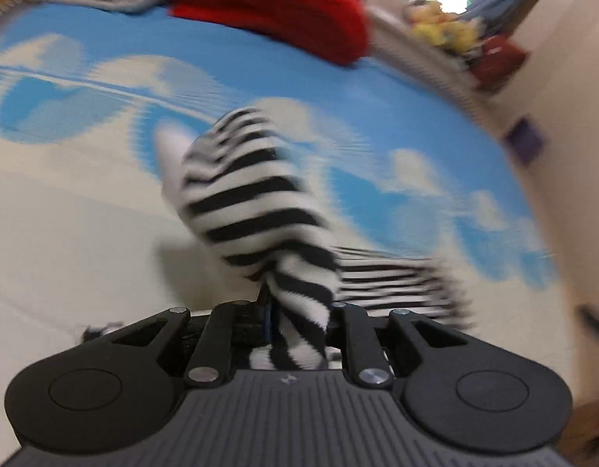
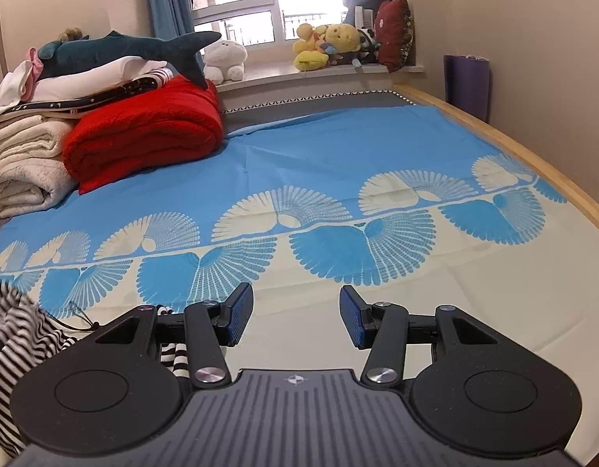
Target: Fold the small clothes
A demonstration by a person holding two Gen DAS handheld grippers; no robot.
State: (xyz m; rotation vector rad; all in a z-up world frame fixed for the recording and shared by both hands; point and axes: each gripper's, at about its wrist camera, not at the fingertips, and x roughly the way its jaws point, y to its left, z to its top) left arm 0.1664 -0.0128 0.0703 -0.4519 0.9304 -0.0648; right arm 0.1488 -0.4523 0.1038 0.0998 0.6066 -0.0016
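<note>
Garment (image 1: 260, 202), black-and-white striped, is pinched in the left gripper (image 1: 299, 311): jaws nearly together, cloth bunched between the pads and spilling back over the gripper body. Left view heavily motion-blurred. Part of the cloth hangs up off the sheet (image 1: 66, 233); the rest trails toward the bed's right edge and looks to rest on the sheet, though blur makes that hard to confirm.

Right gripper (image 2: 296, 317) holds nothing: jaws apart, blue pads (image 2: 241, 311) facing each other, bare sheet between them. In the right view the striped cloth shows at the lower left, beside and partly under that gripper's body, with a dark cord lying on the sheet just next to it.

Landmark: red blanket (image 2: 143, 132), folded at the far left of the bed. Garment is well apart from it, at the near side. Towels (image 2: 23, 163) are stacked just left of the blanket, shark plush (image 2: 124, 48) on the pile above it, and plush toys (image 2: 326, 44) on the windowsill beyond and to its right.

Progress judgement: early. Garment is crumpled, not spread flat, no fold visible. No folded small clothes seen near the blanket. Left to do: lay it out flat, get the free gripper on a second edge, make the folds, set it aside. Any other clothes waiting cannot be told from these views.
</note>
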